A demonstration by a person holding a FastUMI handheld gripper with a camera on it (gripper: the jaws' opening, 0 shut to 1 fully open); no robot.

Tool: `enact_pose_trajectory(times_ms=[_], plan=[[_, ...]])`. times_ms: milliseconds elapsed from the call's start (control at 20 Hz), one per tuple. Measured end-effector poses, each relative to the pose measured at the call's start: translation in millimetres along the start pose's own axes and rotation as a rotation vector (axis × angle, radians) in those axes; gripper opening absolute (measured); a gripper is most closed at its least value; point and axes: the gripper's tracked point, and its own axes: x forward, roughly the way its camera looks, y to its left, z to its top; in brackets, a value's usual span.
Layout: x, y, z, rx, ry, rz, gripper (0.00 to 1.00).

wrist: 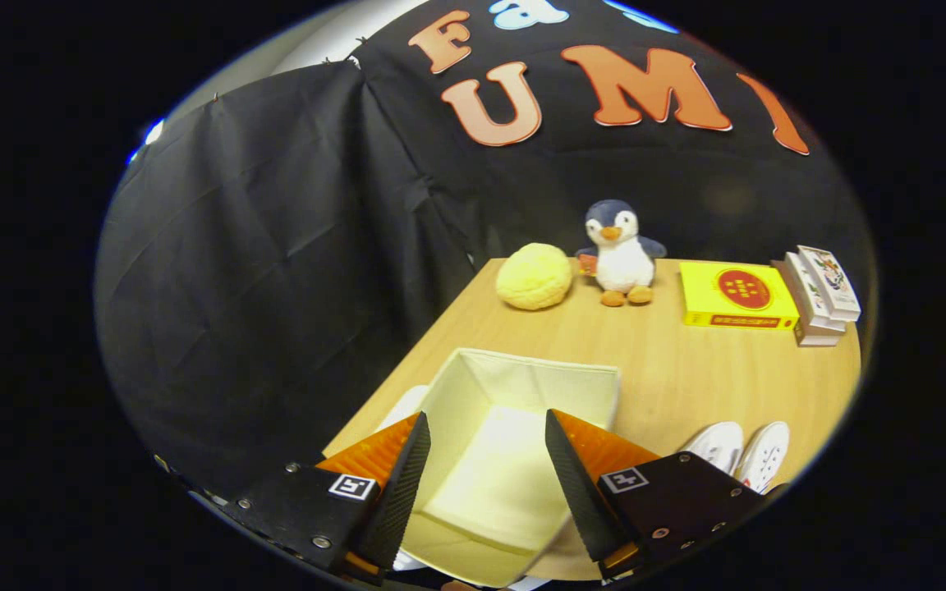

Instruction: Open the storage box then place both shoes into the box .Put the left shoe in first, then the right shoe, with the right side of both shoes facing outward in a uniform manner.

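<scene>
A cream fabric storage box [522, 382] stands open on the wooden table [686, 369], its inside bare. My gripper [485, 443] hovers above the box's near part, open, with nothing between its two orange-and-black fingers [407, 468]. Two white shoes [740, 451] lie side by side to the right of the box, just beyond the right finger, toes pointing away from me. A white flat piece [403, 406], perhaps the box's lid, pokes out at the box's left side by the left finger.
At the table's far side sit a yellow plush ball [534, 277], a penguin plush [621, 250], a flat yellow box [736, 295] and a stack of small white boxes [822, 295]. The table's left edge runs diagonally beside the storage box.
</scene>
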Motion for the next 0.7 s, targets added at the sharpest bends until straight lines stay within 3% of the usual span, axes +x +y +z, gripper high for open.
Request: enact_pose_trajectory(times_ms=[300, 700], plan=[[-20.5, -97.8, -52.0, -0.006, 0.059, -0.19, 0.85], [-41.6, -176.5, -153.5, 0.019, 0.258, -0.302, 0.77]])
